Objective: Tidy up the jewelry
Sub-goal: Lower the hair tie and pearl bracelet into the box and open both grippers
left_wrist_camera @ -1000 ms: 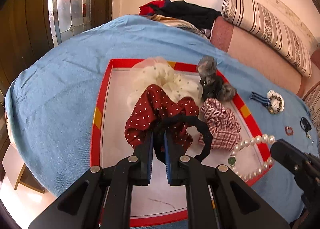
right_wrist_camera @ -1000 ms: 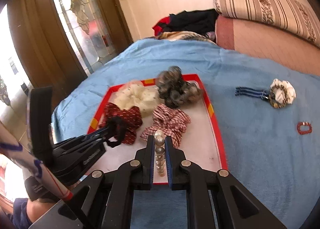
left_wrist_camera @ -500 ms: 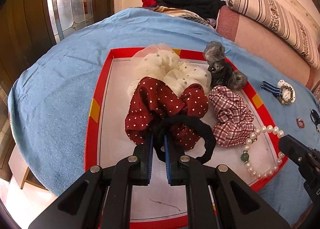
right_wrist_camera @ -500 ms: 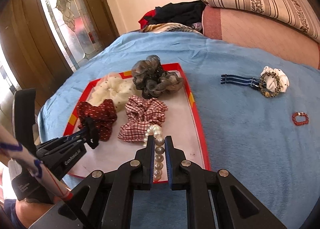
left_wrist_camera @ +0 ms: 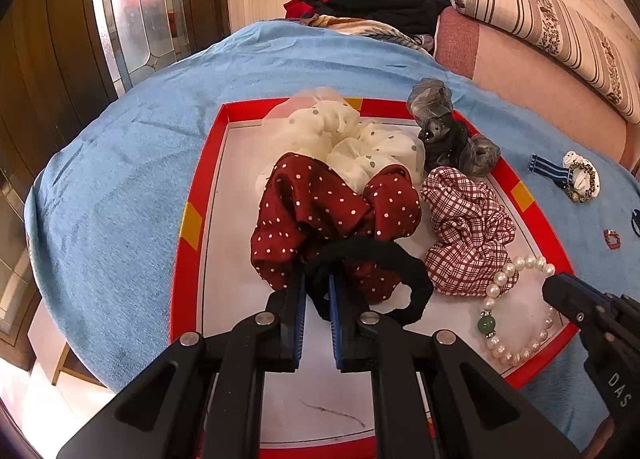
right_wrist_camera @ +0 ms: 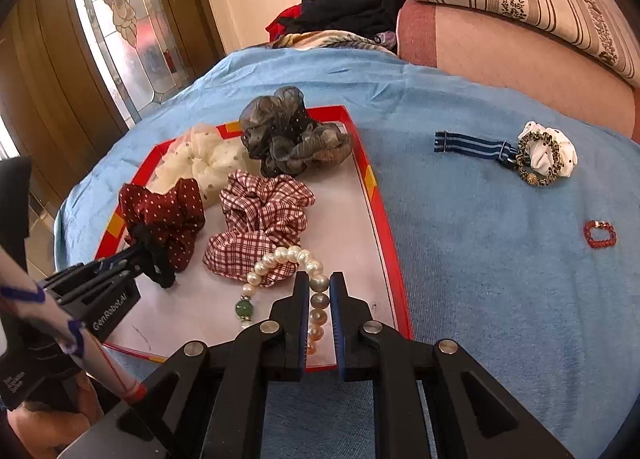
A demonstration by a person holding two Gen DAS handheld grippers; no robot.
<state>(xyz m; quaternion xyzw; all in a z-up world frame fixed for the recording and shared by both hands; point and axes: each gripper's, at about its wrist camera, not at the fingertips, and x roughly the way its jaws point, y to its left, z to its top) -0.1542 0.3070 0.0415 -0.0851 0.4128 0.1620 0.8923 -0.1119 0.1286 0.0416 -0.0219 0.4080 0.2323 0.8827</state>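
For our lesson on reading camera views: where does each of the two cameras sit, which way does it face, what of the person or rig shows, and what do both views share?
Left wrist: on the left hand-held gripper, looking down along its fingers at the red tray; it grips a black hair tie; the right hand-held gripper enters at right.
Right wrist: on the right hand-held gripper, gripping the pearl bracelet; left hand-held gripper and a sleeve at left.
Shared: tray, checked scrunchie, bracelet, blue cover.

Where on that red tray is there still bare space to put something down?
Bare white floor runs along the red tray's left rim beside the red dotted scrunchie, and across the near edge. A strip lies right of the checked scrunchie. The far half is crowded with scrunchies.
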